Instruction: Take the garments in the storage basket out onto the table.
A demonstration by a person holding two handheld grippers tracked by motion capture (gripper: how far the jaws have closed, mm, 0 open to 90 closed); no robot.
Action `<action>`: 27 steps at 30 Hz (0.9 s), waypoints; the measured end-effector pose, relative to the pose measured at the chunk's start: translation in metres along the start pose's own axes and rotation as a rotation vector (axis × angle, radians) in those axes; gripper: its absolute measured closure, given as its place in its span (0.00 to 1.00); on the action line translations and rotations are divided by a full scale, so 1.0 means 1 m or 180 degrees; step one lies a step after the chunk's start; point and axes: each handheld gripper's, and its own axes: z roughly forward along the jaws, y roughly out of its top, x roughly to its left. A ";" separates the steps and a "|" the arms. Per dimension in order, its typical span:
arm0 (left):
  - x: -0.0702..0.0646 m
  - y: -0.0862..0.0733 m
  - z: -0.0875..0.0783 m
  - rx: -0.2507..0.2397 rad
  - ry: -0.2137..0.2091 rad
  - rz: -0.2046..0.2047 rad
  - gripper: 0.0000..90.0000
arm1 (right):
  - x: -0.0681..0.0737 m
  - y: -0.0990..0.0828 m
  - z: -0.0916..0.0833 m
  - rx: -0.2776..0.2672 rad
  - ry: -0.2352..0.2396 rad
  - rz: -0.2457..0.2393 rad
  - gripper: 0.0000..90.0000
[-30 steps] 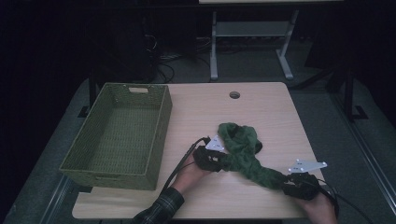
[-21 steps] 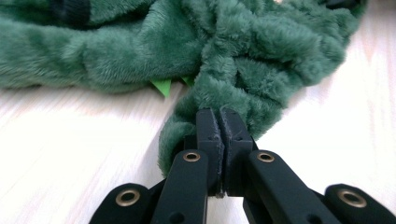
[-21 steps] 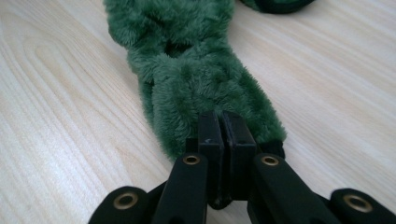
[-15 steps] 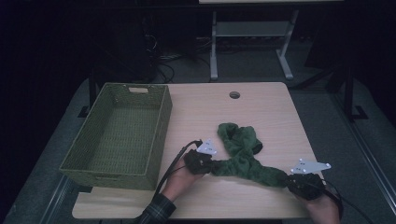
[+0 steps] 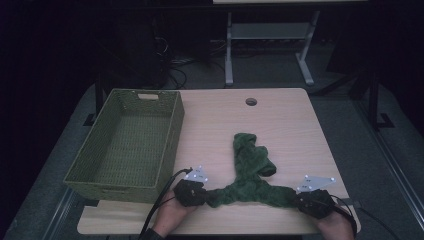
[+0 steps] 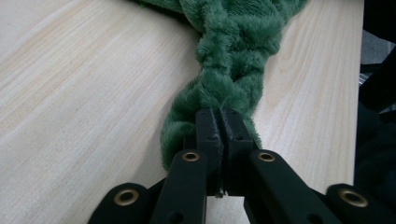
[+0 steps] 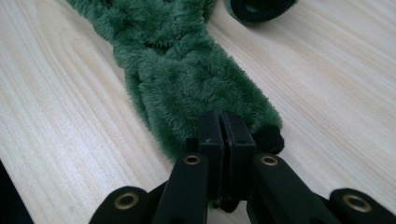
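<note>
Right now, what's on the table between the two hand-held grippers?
In the high view, the fuzzy green garment stretches between the left hand-held gripper and right hand-held gripper, each clamping an end.

The high view looks forward and down over the whole table (image 5: 280,120), while both gripper views sit close, sharing the green cloth (image 6: 233,51) at frame centre.

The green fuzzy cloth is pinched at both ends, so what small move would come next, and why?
Probably lift both ends together. The left gripper and right gripper are each shut on an end of the cloth, which is pulled taut between them near the table's front edge, its middle bunched behind. The basket stands empty.
</note>
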 end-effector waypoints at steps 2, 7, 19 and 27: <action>-0.001 0.002 0.000 -0.0024 0.0009 0.0000 0.84 | 0.000 0.001 -0.001 -0.0058 0.0031 0.0005 0.92; -0.004 0.012 -0.012 -0.0067 0.0117 0.0090 0.65 | -0.003 0.003 -0.012 -0.0329 0.0037 0.0048 0.77; 0.023 0.075 -0.012 -0.0377 0.0194 0.0203 0.56 | -0.025 0.035 -0.007 -0.0524 0.0117 0.0189 0.71; 0.050 0.106 0.012 -0.0356 0.0179 0.0246 0.55 | -0.038 0.048 0.019 -0.0347 0.0118 0.0263 0.69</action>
